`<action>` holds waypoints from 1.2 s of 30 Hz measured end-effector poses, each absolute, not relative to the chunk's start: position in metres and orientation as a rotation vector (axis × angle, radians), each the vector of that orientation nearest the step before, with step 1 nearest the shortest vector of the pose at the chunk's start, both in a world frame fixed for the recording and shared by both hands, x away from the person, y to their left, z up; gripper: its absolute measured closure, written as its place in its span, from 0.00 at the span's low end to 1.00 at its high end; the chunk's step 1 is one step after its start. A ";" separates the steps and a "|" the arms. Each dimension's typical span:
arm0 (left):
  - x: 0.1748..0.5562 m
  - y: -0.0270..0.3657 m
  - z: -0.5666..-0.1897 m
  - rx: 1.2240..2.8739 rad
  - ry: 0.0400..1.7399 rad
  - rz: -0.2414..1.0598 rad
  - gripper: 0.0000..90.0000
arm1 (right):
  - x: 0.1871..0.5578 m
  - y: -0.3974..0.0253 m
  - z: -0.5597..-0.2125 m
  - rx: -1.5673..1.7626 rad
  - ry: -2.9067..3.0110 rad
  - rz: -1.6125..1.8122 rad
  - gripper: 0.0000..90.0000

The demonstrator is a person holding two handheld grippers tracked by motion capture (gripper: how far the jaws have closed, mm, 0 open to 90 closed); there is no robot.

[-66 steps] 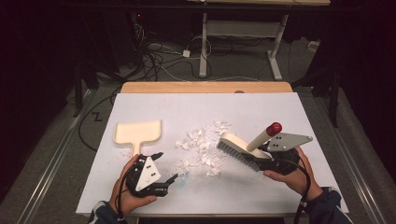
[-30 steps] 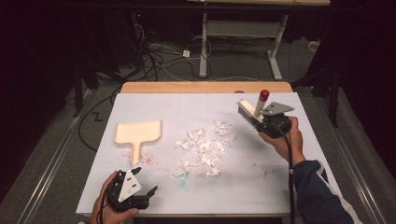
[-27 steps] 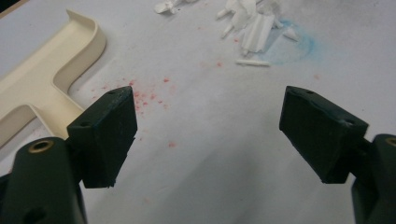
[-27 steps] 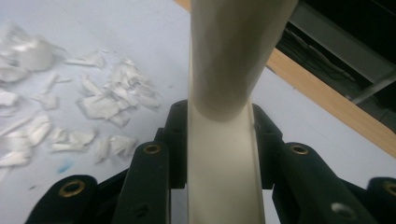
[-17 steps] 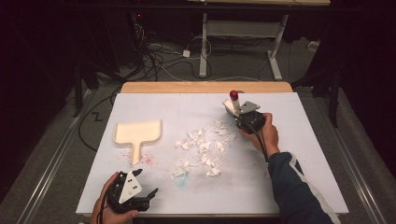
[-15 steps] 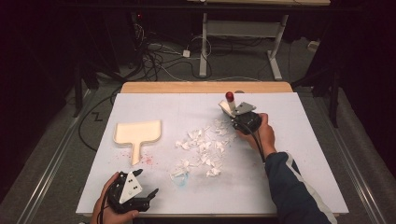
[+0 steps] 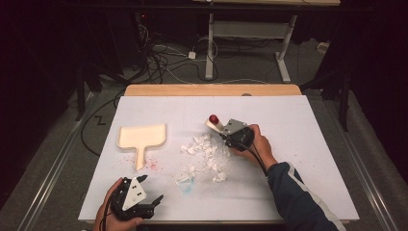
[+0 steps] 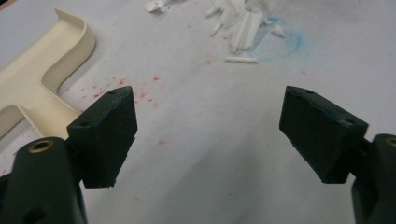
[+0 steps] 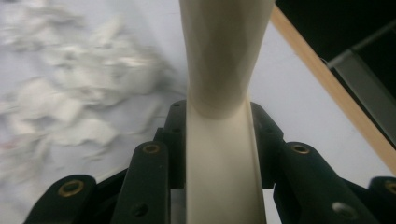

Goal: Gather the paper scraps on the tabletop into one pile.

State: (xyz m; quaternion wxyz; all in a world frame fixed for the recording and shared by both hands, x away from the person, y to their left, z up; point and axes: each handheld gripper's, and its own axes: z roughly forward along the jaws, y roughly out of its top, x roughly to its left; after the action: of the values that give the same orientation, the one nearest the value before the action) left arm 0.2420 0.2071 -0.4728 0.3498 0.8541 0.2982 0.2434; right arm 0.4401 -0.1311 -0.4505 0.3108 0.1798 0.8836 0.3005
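Table evenly lit, surroundings dark; right gripper view blurred, soft.

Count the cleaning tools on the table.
2: a cream dustpan lying at the table's left, and a brush clamped in the right hand-held gripper beside the paper scraps.

In the right gripper view the brush handle (image 9: pixel 219 93) runs off the top edge, so its head is cut off, and the paper scraps (image 9: pixel 70 107) to its left are blurred. In the high view the brush's bristles lie hidden behind the right tool (image 7: pixel 230 135). In the left gripper view the dustpan (image 8: pixel 37 79) is cut by the left edge, and the scraps at the top edge are cropped.
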 end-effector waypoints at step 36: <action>0.243 0.203 -0.472 2.218 0.759 0.620 0.20 | 0.409 -0.146 -0.397 0.371 2.322 0.988 0.76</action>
State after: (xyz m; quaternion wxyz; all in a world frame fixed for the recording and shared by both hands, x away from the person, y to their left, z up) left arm 0.2433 0.2030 -0.4724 0.3507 0.8566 0.2929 0.2396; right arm 0.4087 -0.1463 -0.3967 0.2911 0.1390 0.8709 0.3707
